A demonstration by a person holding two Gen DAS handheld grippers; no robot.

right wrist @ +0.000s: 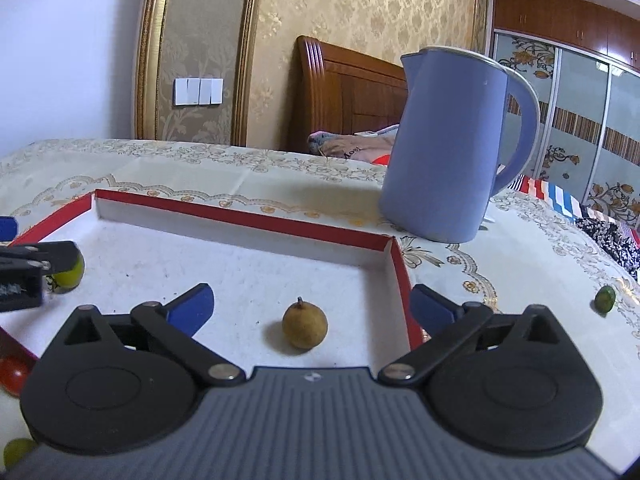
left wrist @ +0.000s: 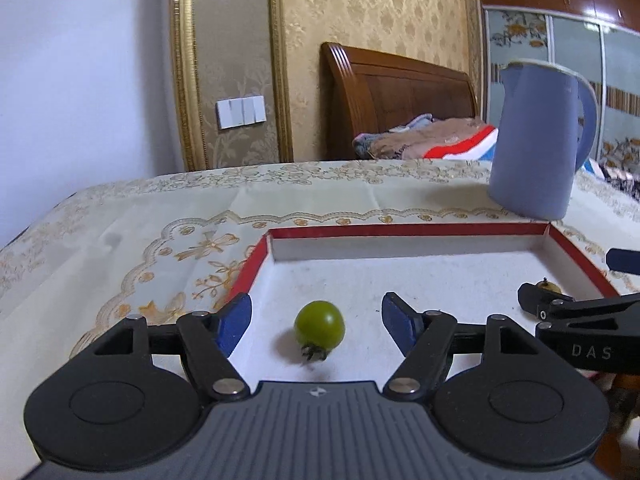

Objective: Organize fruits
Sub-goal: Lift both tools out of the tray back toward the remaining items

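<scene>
A red-rimmed box lid (left wrist: 408, 230) is sitting on the patterned tablecloth (left wrist: 120, 232), holding two fruits. On its left side a green tomato (left wrist: 319, 324) is lying loose between the spread pads of the left gripper (left wrist: 316, 322). Farther right, a brown longan (right wrist: 305, 323) is resting untouched between the wide-spread pads of the right gripper (right wrist: 310, 308). A blue kettle (right wrist: 452, 140) is standing behind the lid. Only the right wrist view is showing another green fruit (right wrist: 604, 299) out on the cloth.

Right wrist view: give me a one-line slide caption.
Open right tongs over a brown fruit lying in the red-rimmed tray, blue jug behind, green fruit out on the cloth.
</scene>
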